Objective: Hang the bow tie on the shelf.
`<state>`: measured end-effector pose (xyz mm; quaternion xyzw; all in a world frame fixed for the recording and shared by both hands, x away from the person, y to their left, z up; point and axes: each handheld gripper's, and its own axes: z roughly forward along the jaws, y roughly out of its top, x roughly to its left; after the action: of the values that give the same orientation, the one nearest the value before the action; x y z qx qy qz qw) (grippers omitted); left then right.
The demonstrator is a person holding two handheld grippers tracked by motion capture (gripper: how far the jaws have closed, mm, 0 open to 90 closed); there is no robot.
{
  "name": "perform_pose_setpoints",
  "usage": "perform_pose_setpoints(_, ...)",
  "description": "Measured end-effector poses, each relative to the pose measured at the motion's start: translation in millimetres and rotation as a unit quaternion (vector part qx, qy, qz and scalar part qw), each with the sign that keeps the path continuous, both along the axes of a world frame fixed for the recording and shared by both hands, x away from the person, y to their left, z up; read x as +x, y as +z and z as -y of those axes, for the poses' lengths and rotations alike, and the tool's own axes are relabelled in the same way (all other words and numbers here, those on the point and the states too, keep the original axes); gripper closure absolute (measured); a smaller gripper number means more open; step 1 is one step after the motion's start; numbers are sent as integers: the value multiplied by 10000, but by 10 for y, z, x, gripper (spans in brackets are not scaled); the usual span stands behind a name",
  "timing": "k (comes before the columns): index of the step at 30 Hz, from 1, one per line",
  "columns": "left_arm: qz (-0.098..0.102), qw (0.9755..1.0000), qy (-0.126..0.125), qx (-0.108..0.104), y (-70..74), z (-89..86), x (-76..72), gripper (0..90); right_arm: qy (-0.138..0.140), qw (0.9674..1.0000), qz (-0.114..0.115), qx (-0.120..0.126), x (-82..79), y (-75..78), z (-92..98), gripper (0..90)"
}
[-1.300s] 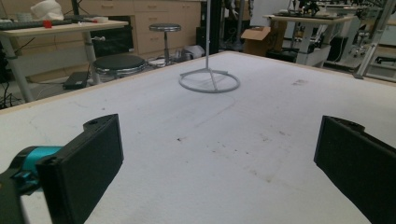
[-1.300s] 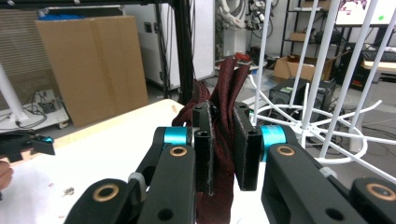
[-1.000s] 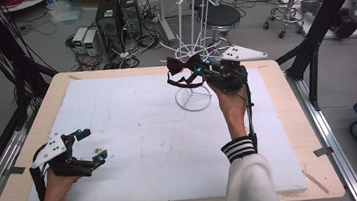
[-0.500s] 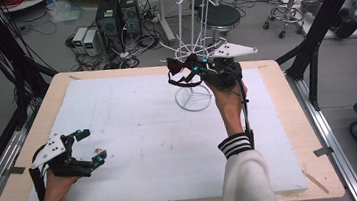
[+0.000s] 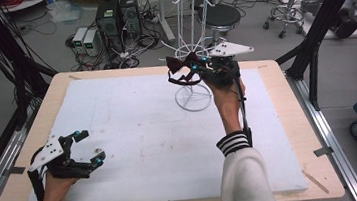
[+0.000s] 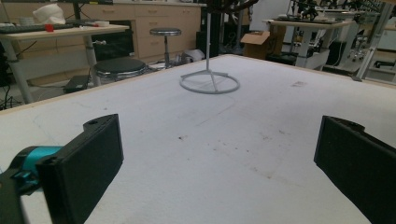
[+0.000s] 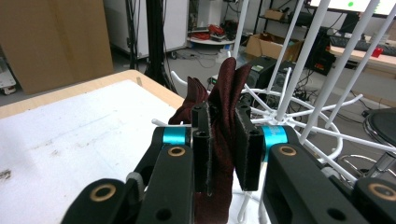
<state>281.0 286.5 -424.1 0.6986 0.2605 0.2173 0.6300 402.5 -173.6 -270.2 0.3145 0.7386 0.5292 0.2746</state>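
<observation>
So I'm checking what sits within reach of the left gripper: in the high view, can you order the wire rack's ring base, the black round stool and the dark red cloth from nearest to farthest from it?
From the left gripper, at the table's near left:
1. Wire rack's ring base, on the white mat, far right of centre.
2. Dark red cloth, clamped in the right gripper, above that base.
3. Black round stool, on the floor beyond the table.

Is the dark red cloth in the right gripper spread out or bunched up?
Bunched up. The dark red cloth stands in upright folds, pinched between the right gripper's fingers, beside the white wire rack.
</observation>
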Motion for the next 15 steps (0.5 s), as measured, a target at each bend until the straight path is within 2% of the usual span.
perform_pose_setpoints(5, -1, 10000, 0, 4, -2, 0, -2, 18, -23, 10000, 57, -9, 15, -6, -6, 779)
perform_pose_setpoints(15, -4, 10000, -9, 12, -5, 2, -1, 18, -162, 9998, 148, 0, 11, -4, -4, 659)
